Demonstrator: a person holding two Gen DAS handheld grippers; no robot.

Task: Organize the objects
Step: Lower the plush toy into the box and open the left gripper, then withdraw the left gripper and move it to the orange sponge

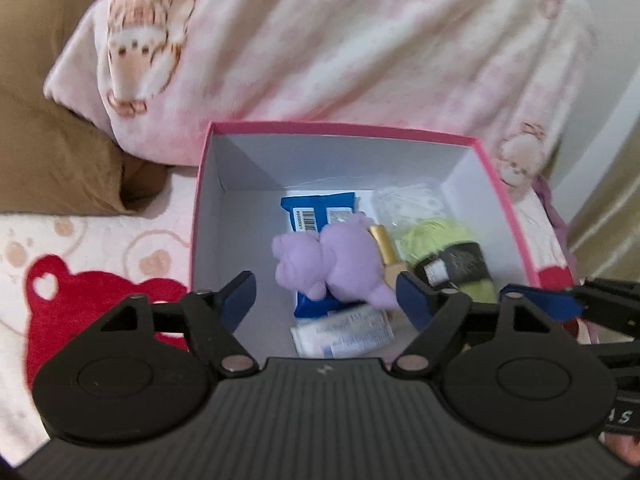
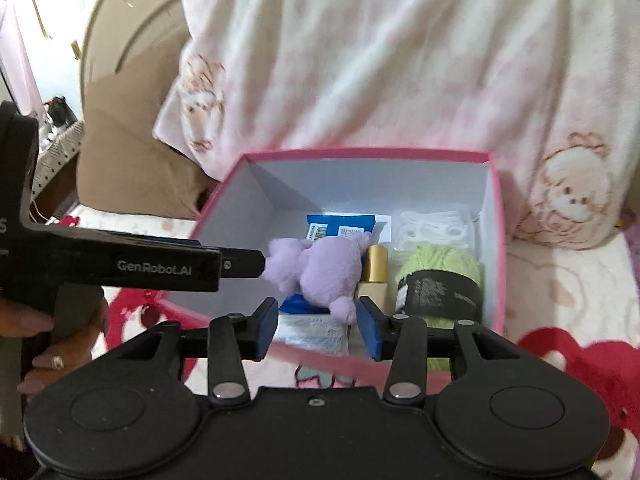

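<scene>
Above pink box (image 1: pixel 505 200): left gripper (image 1: pixel 328 294), right gripper (image 2: pixel 316 326) angled down, jaws apart, empty; purple plush (image 1: pixel 340 258) inside.

Home bedroom: bed under cartoon-bear sheet (image 1: pixel 100 248) beneath tool, pink bear-print duvet (image 1: pixel 340 40) heaped ahead, brown pillow (image 1: pixel 52 140) ahead-left.

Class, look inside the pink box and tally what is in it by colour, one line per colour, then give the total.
In the pink box:
Purple: 1, the plush toy
Blue: 1, the blue packet
Gold: 1, the gold tube
Green: 1, the yarn ball
White or clear: 2, the clear pouch and the white sachet
Total: 6
</scene>
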